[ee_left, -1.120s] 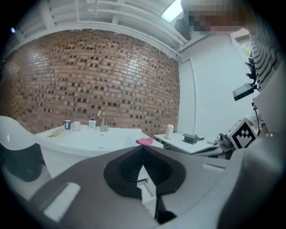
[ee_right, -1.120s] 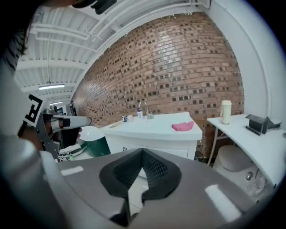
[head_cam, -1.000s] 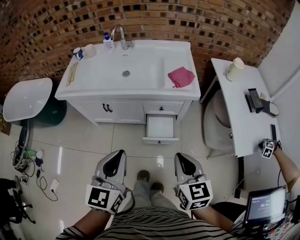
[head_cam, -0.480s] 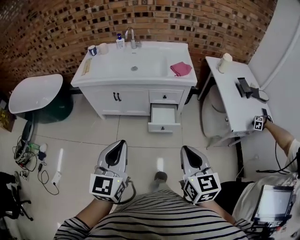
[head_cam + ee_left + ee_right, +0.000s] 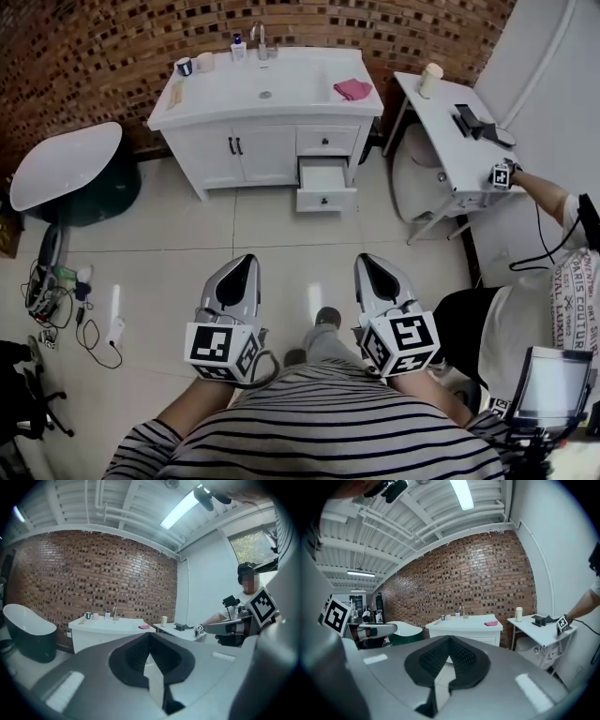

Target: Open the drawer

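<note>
Well back from the open drawer [image 5: 325,199], left gripper [image 5: 244,264] and right gripper [image 5: 366,262] both have fingers closed, gripping nothing.

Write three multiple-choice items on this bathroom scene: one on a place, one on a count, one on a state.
1. Where does the pink cloth lie?
A. in a drawer
B. on the vanity top, right of the basin
C. on the floor

2. How many vanity drawers stand pulled out?
A. none
B. one
C. two

3. How do the jaws of the right gripper stand?
A. wide apart
B. shut on a handle
C. shut on nothing

Key: 1 B, the head view shows it on the white top beside the basin. 2 B, only the lower drawer juts out from the cabinet. 3 C, its pads meet with nothing between them.
</note>
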